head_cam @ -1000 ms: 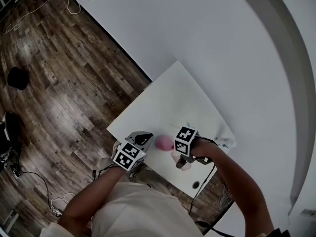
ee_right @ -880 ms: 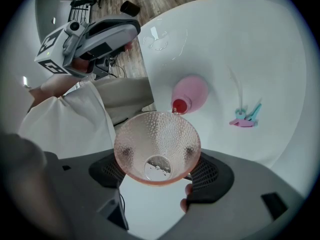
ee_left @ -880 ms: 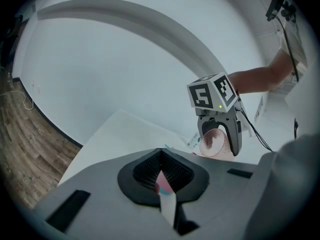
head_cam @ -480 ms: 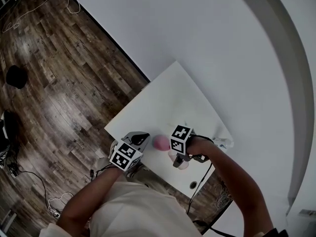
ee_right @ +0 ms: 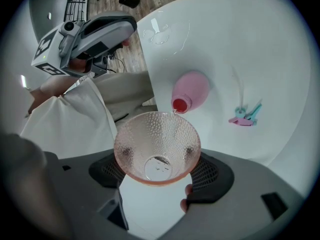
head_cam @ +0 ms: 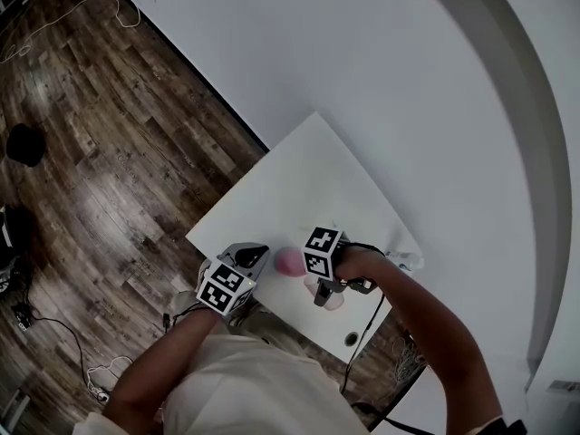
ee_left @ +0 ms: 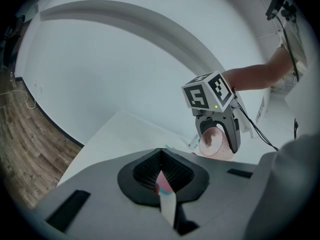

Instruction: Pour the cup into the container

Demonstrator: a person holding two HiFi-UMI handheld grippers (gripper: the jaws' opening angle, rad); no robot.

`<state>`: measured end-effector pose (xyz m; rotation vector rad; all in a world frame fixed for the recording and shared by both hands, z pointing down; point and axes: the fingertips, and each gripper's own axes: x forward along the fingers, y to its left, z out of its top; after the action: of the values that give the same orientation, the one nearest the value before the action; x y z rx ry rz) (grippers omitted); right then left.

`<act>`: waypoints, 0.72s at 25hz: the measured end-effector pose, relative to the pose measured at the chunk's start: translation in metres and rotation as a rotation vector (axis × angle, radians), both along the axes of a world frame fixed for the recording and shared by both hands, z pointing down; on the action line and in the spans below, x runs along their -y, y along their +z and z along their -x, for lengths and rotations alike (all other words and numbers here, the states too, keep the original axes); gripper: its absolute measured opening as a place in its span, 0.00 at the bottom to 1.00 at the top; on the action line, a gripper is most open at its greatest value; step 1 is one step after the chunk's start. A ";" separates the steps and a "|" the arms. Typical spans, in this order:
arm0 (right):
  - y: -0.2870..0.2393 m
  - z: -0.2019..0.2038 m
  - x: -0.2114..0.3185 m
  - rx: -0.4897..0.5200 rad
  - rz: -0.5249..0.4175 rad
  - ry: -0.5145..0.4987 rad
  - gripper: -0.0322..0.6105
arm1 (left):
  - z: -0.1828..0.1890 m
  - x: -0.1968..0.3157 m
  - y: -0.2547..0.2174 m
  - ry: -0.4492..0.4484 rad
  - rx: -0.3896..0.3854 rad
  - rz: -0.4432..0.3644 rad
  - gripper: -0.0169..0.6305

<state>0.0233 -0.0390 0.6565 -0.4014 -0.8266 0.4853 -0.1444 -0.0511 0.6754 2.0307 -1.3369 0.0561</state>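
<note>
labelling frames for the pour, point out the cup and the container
cup (ee_right: 156,134), right gripper view, inner wall above its base
container (ee_right: 194,88), right gripper view, pink body

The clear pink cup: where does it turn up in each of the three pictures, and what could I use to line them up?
Head view: the cup is low, just right of centre, at the table's near edge.
Left gripper view: the cup is right of centre, between the jaws of the right gripper.
Right gripper view: the cup is in the centre, mouth toward the camera.
Shared landmark: the white table.
</note>
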 end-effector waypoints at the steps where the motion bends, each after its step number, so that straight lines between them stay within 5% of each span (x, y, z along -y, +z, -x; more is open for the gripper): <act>1: 0.001 -0.001 0.001 -0.004 0.002 -0.002 0.62 | -0.001 0.000 0.001 0.000 0.000 0.001 0.04; 18: -0.008 0.007 0.005 -0.057 0.046 -0.062 0.62 | 0.004 0.002 0.000 -0.019 -0.006 0.006 0.04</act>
<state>0.0160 -0.0438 0.6486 -0.4525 -0.7464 0.4565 -0.1487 -0.0530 0.6758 2.0114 -1.3512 0.0456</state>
